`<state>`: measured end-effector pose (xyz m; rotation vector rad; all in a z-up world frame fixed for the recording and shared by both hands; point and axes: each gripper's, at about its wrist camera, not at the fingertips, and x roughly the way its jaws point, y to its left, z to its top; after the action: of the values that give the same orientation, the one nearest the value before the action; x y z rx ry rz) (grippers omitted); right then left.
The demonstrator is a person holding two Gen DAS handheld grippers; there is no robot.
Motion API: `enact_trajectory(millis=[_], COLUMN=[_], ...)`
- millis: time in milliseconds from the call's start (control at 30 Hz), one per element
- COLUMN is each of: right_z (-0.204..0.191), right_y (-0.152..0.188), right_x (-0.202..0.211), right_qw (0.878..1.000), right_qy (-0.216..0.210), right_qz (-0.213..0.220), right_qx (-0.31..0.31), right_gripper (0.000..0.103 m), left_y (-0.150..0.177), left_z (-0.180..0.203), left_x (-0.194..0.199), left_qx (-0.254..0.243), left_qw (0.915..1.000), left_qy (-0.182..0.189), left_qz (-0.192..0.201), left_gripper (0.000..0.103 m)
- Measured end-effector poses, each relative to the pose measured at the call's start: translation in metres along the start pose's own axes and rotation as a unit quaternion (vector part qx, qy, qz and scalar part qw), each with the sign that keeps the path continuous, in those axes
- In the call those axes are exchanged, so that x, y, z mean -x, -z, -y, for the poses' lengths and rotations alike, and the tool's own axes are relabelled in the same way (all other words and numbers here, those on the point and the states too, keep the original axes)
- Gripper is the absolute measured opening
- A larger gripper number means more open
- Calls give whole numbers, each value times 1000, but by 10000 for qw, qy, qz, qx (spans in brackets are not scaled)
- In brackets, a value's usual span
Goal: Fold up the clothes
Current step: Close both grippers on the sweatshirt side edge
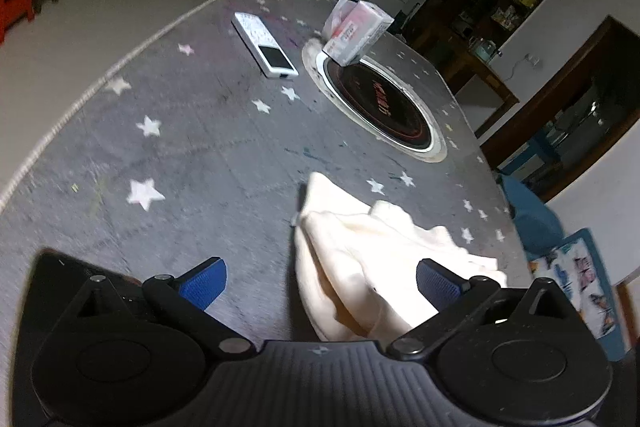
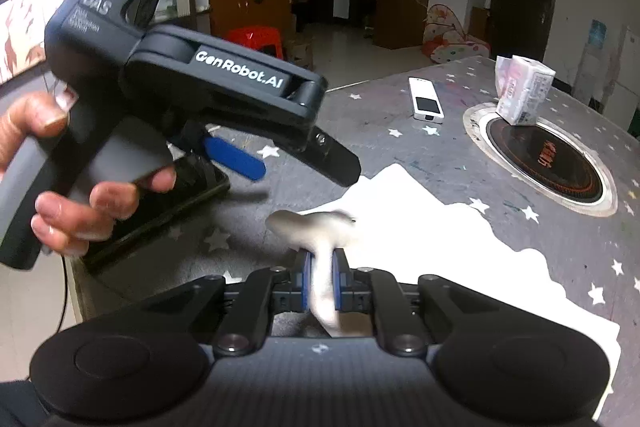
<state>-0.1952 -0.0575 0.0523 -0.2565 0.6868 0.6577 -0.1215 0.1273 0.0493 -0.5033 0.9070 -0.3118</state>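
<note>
**Thin pinch, easy slip**

My right gripper [image 2: 320,279] is clamped on a bunched edge of the white garment [image 2: 440,247] lying on the starred table [image 2: 400,155]. My left gripper [image 1: 320,279] gapes wide, holding nothing; one tug could free the cloth.

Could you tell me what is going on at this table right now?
A person is folding a white cloth on a star-patterned table with two handheld grippers. The right gripper is shut on a bunched bit of the cloth. The left gripper is wide open, gripping nothing, with the cloth lying between its fingers. A remote and a tissue pack sit further back, untouched.
</note>
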Motion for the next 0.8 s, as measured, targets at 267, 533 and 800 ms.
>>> enact_trajectory(millis=[267, 533, 800], right_z=[6, 6, 2], right_y=[-1, 1, 5], right_x=[7, 11, 10], right_qw=[9998, 9998, 9998], right_qy=[-43, -67, -149], right_qz=[102, 140, 94], right_qx=[-147, -143, -114], right_gripper=[9, 9, 9], left_y=[6, 12, 15], left_z=[-1, -3, -2], left_x=[-23, -37, -44], left_qx=[684, 1074, 1028], left_qw=[9961, 9905, 9911], left_qy=[367, 659, 638], left_qz=[-431, -554, -563], left_gripper=[94, 70, 38])
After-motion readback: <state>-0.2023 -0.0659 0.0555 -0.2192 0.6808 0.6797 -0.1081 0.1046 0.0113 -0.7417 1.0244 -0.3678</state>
